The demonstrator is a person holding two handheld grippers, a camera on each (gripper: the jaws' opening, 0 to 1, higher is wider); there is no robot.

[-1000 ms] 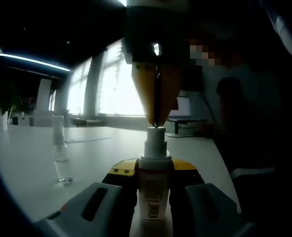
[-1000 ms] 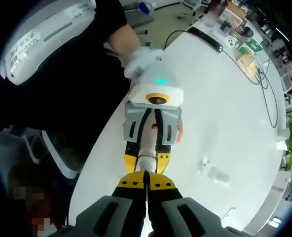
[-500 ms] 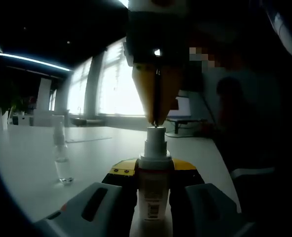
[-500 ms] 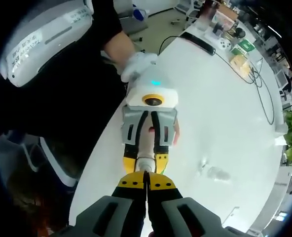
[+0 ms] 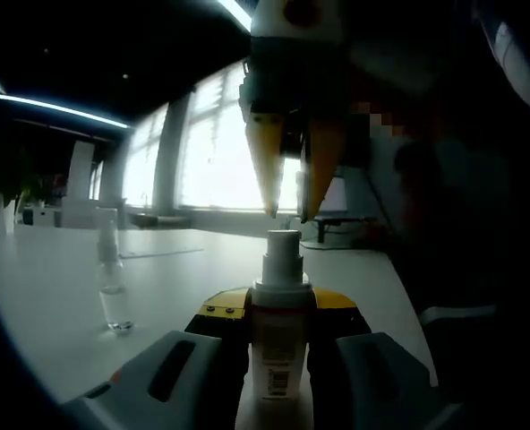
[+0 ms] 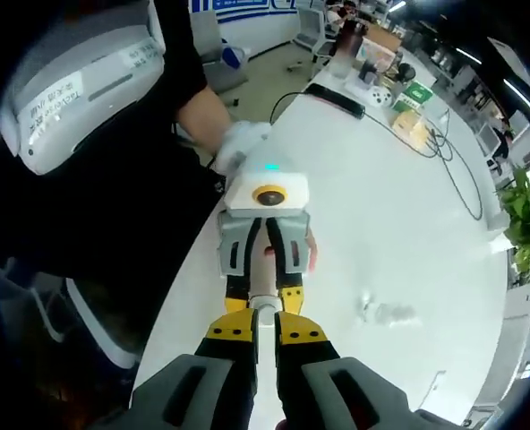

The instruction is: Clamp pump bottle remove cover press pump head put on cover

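Note:
A white pump bottle [image 5: 279, 345] stands upright between the jaws of my left gripper [image 5: 278, 309], which is shut on its body. Its bare pump head [image 5: 283, 244] points up. My right gripper [image 5: 287, 215] hangs just above the pump head, its yellow fingers [image 5: 267, 166] slightly apart and holding nothing. In the right gripper view, my right gripper [image 6: 265, 327] looks down on the pump head [image 6: 264, 307], with the left gripper [image 6: 263, 300] clamping the bottle below. The clear cover [image 5: 111, 287] stands on the white table [image 5: 50, 296] to the left, and the cover [image 6: 386, 313] also lies to the right of the bottle.
A person in dark clothes [image 6: 95, 206] stands at the table edge, a gloved hand [image 6: 236, 143] on the left gripper. At the far end of the table [image 6: 408, 233] are a power strip [image 6: 335, 98], cables, boxes [image 6: 413, 94] and a green plant [image 6: 526, 224].
My right gripper was shut with its tips down on the pump head; it has since lifted off and its fingers have parted. The bottle and left gripper have held still.

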